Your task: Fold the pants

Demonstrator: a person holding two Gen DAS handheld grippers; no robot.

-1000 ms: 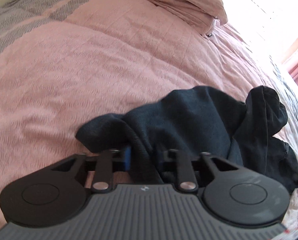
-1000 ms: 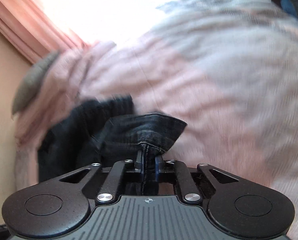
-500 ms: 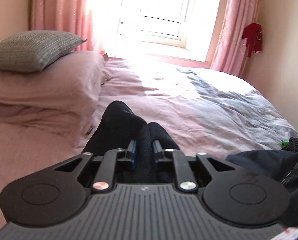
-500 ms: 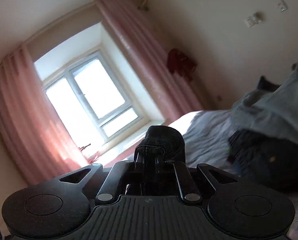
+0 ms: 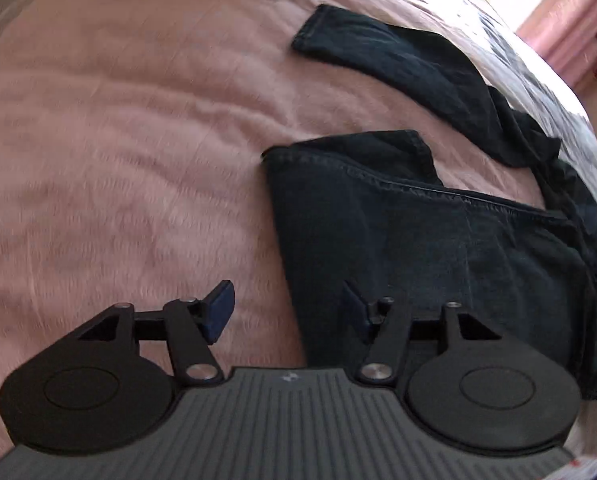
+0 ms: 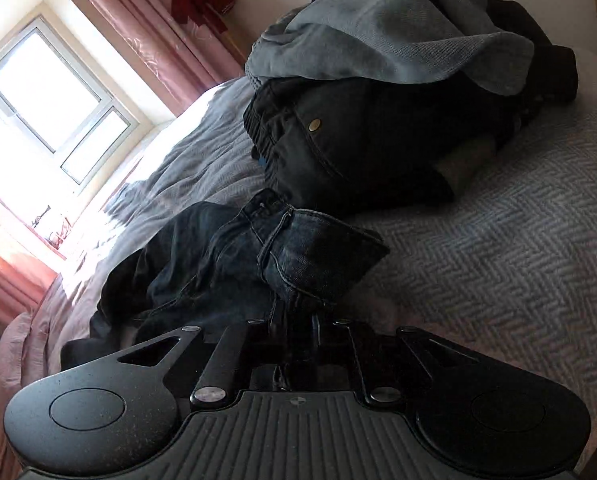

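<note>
One dark pants (image 5: 438,240) on bed; left claw (image 5: 288,308) opening, empty.

We see lots of bare pink blanket (image 5: 118,140) to the left of the dark pants (image 5: 438,248), so a hand could slide there with nothing in the way. On the right side, a big pile of clothes (image 6: 378,100) sits just behind the pants and blocks that way. Beside the pile, the gray blanket (image 6: 518,240) is bare, so we see room there too.
</note>
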